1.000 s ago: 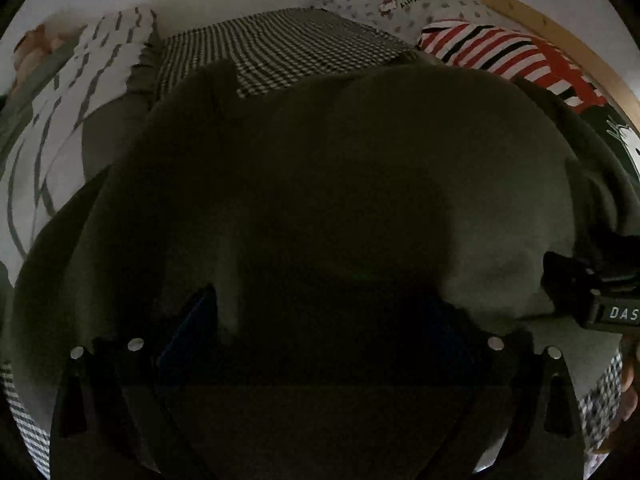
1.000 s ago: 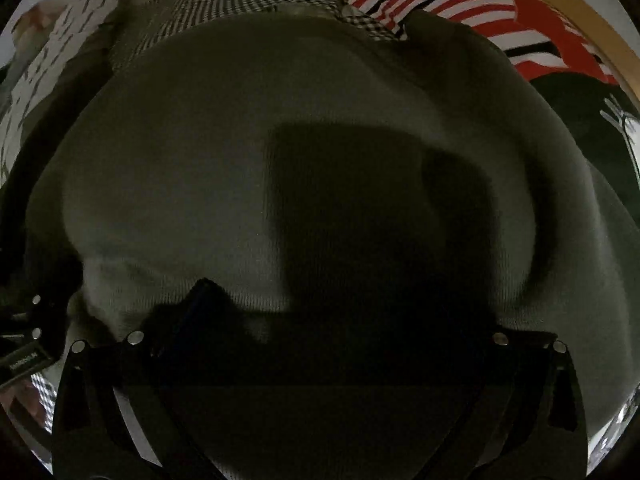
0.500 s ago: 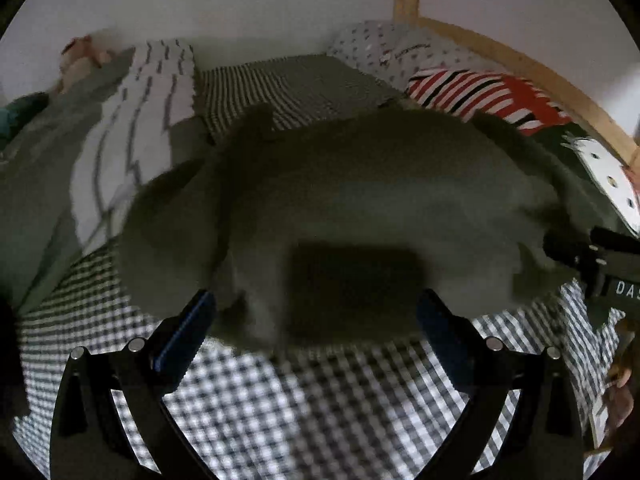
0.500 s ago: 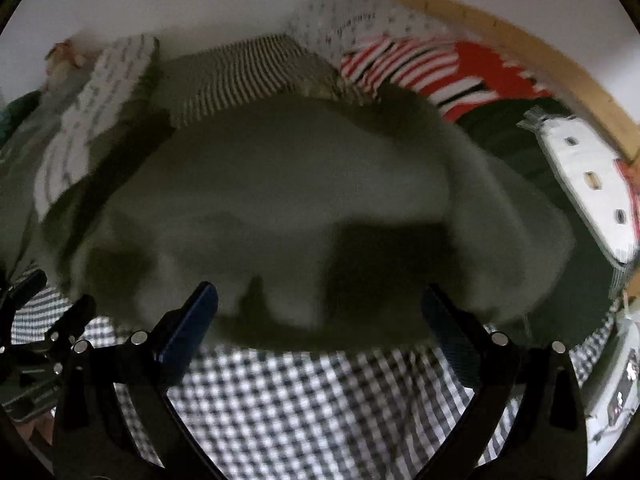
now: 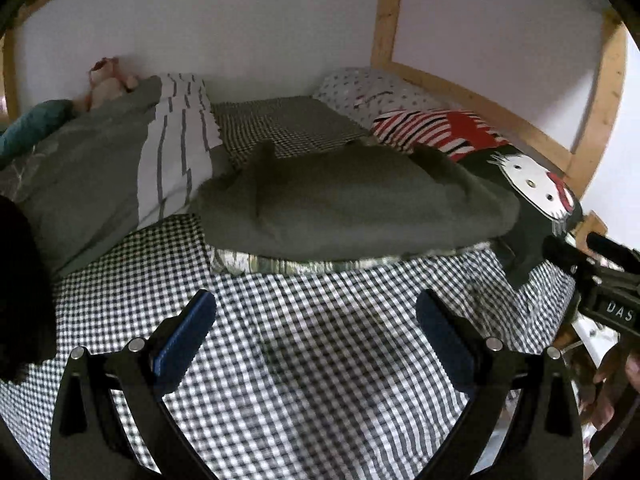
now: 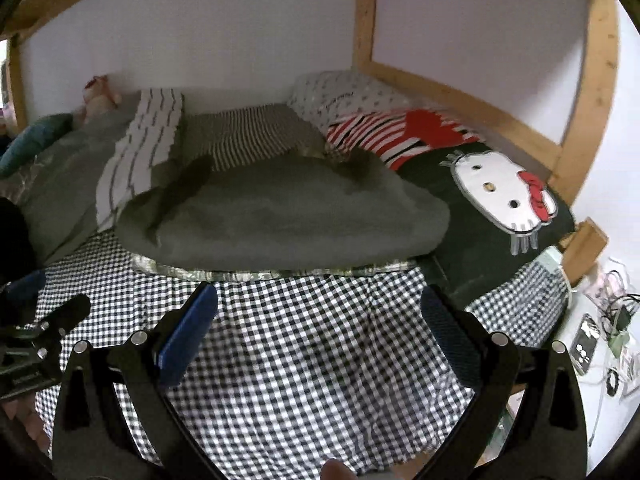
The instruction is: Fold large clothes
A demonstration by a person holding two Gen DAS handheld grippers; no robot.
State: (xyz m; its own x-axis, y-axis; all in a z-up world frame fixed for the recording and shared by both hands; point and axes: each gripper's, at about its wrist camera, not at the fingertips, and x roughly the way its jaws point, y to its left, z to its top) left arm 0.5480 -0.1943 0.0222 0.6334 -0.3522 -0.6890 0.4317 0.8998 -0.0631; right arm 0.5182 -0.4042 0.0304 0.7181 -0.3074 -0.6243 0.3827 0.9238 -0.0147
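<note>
Item: bulky olive-green knit garment point(image 5: 352, 204), folded, lying on black-and-white gingham bedsheet point(image 5: 312, 344); left gripper point(image 5: 316, 320) and right gripper point(image 6: 320, 316) spread wide, empty; risk: loose sleeve slipping out, bundle unfolding if nudged.

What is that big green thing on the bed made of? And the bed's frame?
The folded olive-green garment looks like soft, thick matte fabric, maybe fleece or knit: rounded, puffy edges, no shine. The pale bed frame looks like bare wood, likely pine: visible grain and knots.
</note>
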